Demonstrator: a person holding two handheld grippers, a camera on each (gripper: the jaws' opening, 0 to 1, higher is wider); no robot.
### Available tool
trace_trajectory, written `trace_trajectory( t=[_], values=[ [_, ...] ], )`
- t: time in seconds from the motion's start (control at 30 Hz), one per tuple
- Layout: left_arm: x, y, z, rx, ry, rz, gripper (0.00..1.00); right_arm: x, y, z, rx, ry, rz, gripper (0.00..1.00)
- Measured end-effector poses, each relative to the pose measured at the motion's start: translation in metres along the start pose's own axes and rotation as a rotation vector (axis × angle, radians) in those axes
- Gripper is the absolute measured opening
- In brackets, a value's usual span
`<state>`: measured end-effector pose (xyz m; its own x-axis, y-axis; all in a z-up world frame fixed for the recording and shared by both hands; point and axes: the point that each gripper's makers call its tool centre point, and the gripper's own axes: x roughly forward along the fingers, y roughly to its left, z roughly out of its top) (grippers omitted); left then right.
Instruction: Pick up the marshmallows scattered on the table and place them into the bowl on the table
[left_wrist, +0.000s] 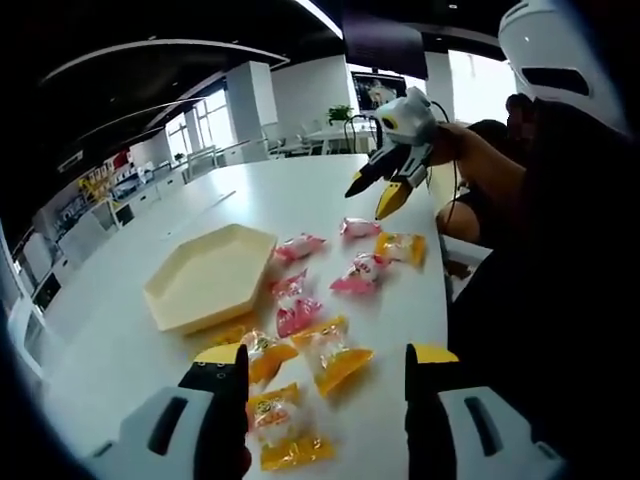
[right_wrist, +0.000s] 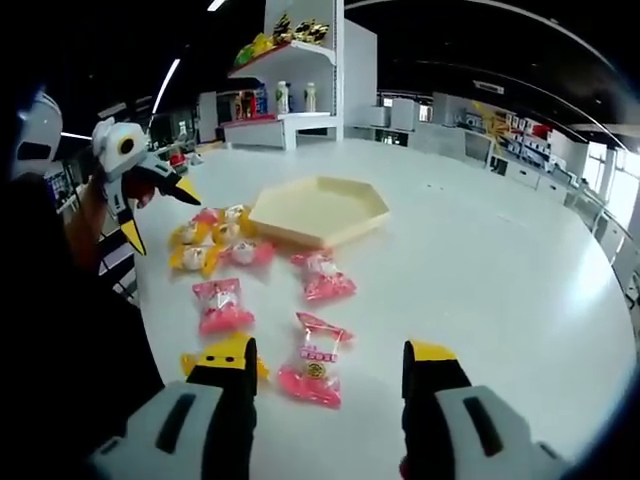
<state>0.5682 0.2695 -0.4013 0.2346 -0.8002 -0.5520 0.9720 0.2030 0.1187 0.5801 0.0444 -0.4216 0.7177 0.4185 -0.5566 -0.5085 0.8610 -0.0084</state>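
Both grippers are held above a long white table (left_wrist: 330, 190), jaws spread and nothing between them. The left gripper (left_wrist: 325, 400) is seen from its own camera with black, yellow-tipped jaws wide apart over the nearest wrapped sweets. The right gripper (right_wrist: 325, 395) is likewise seen open, a pink packet lying on the table in the gap between its jaws.

The shallow cream hexagonal bowl (left_wrist: 210, 275) sits flat on the table, empty, with the sweets scattered just beside 1 of its edges. In the left gripper view the scatter runs away from the camera in a loose line: an orange-wrapped marshmallow (left_wrist: 335, 355) with its twisted ends lying diagonally, a pink-wrapped marshmallow (left_wrist: 297, 315) beside the bowl's corner, and further pink and orange packets beyond.

In the right gripper view a pink packet (right_wrist: 313, 362) lies with its long axis running toward the bowl (right_wrist: 318, 210); a round printed mark is seen on it, but no lettering can be read. Another pink packet (right_wrist: 222, 305) lies to its left, well apart from the bowl.

The right gripper view takes in a white shelf unit (right_wrist: 300, 70) with bright goods on top; the left gripper view takes in windows and distant desks instead. Each view catches the other gripper raised, jaws parted, over the far end of the scatter.
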Motion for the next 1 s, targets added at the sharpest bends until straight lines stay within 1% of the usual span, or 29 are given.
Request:
trace_trajectory(
  t=[0.13, 0.2, 0.33, 0.5, 0.57, 0.67, 1.0],
  values=[
    [0.002, -0.002, 0.001, 0.01, 0.007, -0.008, 0.63, 0.003, 0.0, -0.003, 0.027, -0.011, 0.005, 0.55],
    [0.002, -0.003, 0.001, 0.011, 0.008, -0.01, 0.63, 0.005, 0.001, -0.004, 0.027, -0.015, 0.005, 0.55],
    [0.002, -0.003, 0.001, 0.01, 0.011, -0.01, 0.63, 0.006, 0.002, -0.004, 0.022, -0.026, 0.013, 0.51],
    [0.002, -0.002, 0.0, 0.007, 0.015, -0.005, 0.63, 0.009, 0.004, -0.004, 0.029, -0.039, 0.02, 0.51],
    [0.001, -0.003, 0.0, 0.008, 0.015, -0.008, 0.63, 0.011, 0.004, -0.006, 0.037, -0.034, 0.022, 0.5],
    [0.001, -0.003, 0.001, 0.01, 0.013, -0.012, 0.63, 0.013, 0.004, -0.009, 0.053, -0.025, 0.025, 0.47],
    [0.001, -0.002, 0.0, 0.011, 0.021, -0.013, 0.63, 0.018, 0.007, -0.011, 0.062, -0.008, 0.035, 0.45]
  ],
)
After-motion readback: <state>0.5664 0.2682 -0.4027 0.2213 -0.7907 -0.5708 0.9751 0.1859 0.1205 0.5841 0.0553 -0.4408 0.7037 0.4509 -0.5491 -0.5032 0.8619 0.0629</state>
